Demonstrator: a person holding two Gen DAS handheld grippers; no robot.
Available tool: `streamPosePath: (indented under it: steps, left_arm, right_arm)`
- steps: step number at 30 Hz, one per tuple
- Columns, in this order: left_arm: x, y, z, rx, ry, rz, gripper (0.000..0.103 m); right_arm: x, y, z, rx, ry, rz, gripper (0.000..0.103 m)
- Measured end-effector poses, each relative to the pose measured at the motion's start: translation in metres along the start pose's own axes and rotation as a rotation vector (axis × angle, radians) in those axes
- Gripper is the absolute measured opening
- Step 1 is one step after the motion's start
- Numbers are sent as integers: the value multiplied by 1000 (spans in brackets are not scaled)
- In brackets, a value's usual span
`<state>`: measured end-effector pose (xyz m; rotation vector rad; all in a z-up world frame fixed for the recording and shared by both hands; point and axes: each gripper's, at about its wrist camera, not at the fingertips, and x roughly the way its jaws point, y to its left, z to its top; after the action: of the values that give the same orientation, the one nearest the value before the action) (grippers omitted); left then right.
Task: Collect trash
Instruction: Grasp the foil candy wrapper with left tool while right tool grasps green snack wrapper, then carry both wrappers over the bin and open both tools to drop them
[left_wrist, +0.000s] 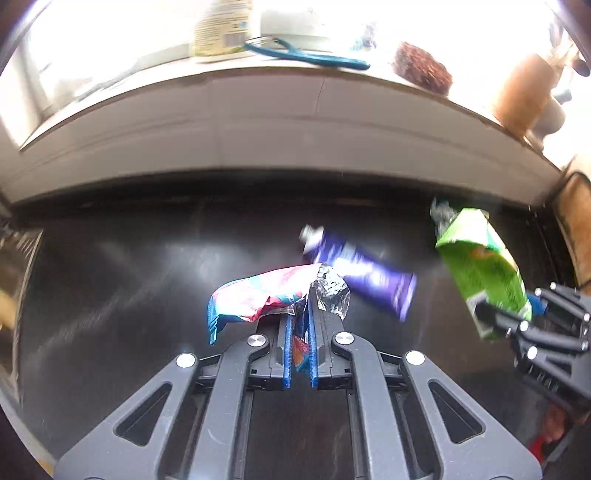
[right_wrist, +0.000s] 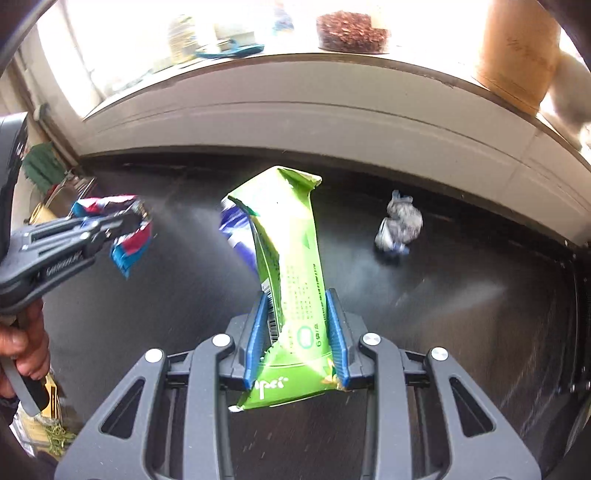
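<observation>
the left tongs (left_wrist: 300, 325) are clamped on a pink-and-blue wrapper (left_wrist: 255, 299) with a foil edge, held above the black desk (left_wrist: 129, 258). the right tongs (right_wrist: 295, 332) pinch a green packet (right_wrist: 288, 266), which hides most of a blurred purple wrapper (left_wrist: 365, 273) lying behind it. a crumpled foil ball (right_wrist: 399, 225) lies on the desk right of the packet.

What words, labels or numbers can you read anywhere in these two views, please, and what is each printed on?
"ipei", partly cut off: white letters, seen upside down, on the green wrapper held in the right gripper.
Barcode and fine print on the green wrapper: too small to read.
Purple wrapper: blurred, unreadable.
Pink and blue wrapper in the left gripper: unreadable.
Windowsill container label: overexposed, unreadable.
</observation>
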<state>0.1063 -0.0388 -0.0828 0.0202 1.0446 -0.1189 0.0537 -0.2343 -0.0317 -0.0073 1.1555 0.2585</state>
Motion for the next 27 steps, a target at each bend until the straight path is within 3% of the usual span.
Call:
streamPosePath:
  steps: [5,10,19,27]
  left_arm:
    - [-26,8,-52,-17,22,23,6]
    - [-38,18,-83,-24,26,41,6]
    - [-68,35,-109,-59,-1,77,6]
    - [-93,84,-140,-173,-20,142,6]
  right_arm:
    - [-14,24,-27,-25,6,12,32]
    - [-25,40,-49,-44,13,25,32]
    - [-33,69,-54,-97,6,51,32]
    - [-30,136,-50,-222,8,135,32]
